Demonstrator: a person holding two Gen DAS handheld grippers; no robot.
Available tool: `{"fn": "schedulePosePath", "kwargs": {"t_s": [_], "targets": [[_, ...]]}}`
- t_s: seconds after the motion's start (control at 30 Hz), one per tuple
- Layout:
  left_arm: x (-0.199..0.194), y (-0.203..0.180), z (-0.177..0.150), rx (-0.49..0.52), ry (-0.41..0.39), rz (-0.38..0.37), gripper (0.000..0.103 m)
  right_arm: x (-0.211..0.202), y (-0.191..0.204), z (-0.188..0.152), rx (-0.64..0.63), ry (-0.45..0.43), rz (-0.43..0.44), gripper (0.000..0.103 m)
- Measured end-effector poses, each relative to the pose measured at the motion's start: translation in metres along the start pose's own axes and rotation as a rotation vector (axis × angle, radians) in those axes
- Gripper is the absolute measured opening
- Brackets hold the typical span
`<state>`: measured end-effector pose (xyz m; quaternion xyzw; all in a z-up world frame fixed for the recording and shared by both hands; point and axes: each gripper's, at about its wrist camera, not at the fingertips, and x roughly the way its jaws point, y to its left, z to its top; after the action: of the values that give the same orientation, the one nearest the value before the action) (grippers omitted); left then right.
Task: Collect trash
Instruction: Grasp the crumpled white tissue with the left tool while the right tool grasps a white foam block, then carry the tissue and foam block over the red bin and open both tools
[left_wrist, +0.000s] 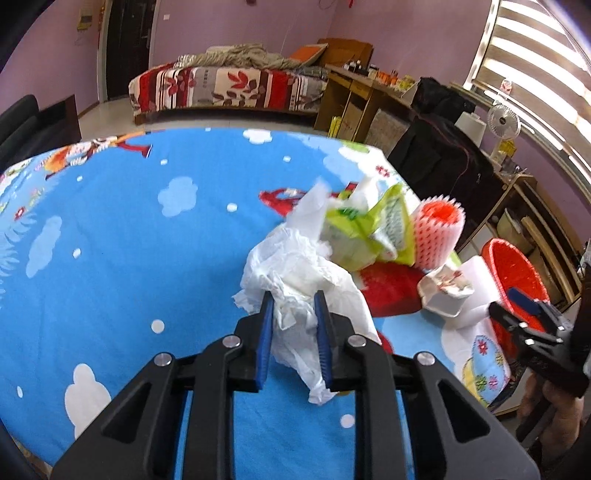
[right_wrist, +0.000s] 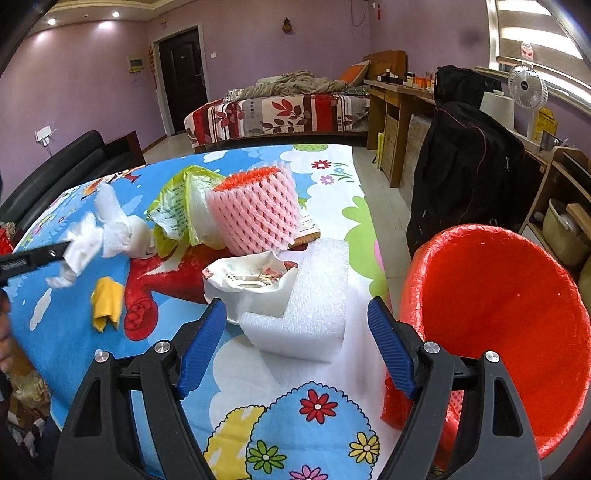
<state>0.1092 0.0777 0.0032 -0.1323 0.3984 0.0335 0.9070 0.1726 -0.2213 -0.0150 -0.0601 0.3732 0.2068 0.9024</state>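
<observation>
Left gripper (left_wrist: 294, 306) is clamped tight on a crumpled white tissue (left_wrist: 295, 273), the wad lifted off the tablecloth (left_wrist: 129, 229) with a tail dangling below the blue pads. Plenty of bare blue cloth to its left, right out to the table's far edge. The right gripper (right_wrist: 297, 325) hangs with jaws spread wide and nothing in them, just short of a white foam block (right_wrist: 314, 295) (bubbly, L-shaped). Beside it, past the table's right edge, stands the red bin (right_wrist: 495, 314), its liner glossy and wrinkled. Crowding the cloth behind the foam: a torn white cup (right_wrist: 251, 284), a pink foam net sleeve (right_wrist: 255, 214) standing upright, a green-yellow plastic wrapper (right_wrist: 177, 210). A yellow scrap (right_wrist: 107, 302) lies flat, apart.
</observation>
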Motion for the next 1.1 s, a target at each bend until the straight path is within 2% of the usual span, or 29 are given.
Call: {"fn": "schedulePosePath", "kwargs": {"t_s": [0.23, 0.37, 0.47, 0.5, 0.77, 1.1], "targets": [[-0.023, -0.012, 0.009, 0.012, -0.068, -0.004, 0.021, 0.008, -0.002, -0.001, 0.005, 0.015, -0.016, 0.075], [-0.025, -0.014, 0.010, 0.011, -0.073, -0.012, 0.021, 0.013, -0.003, -0.001, 0.003, 0.028, -0.017, 0.072], [-0.024, -0.016, 0.008, 0.012, -0.070, -0.017, 0.021, 0.018, -0.002, -0.003, -0.005, 0.049, -0.015, 0.060], [-0.024, -0.017, 0.008, 0.014, -0.069, -0.019, 0.021, 0.020, -0.002, -0.005, -0.007, 0.055, -0.011, 0.061], [-0.022, -0.025, 0.007, 0.031, -0.074, -0.027, 0.021, 0.011, -0.003, -0.008, -0.009, 0.034, -0.002, 0.058], [-0.030, -0.050, 0.012, 0.068, -0.115, -0.050, 0.021, -0.028, -0.015, -0.001, 0.013, -0.047, -0.016, 0.058]]}}
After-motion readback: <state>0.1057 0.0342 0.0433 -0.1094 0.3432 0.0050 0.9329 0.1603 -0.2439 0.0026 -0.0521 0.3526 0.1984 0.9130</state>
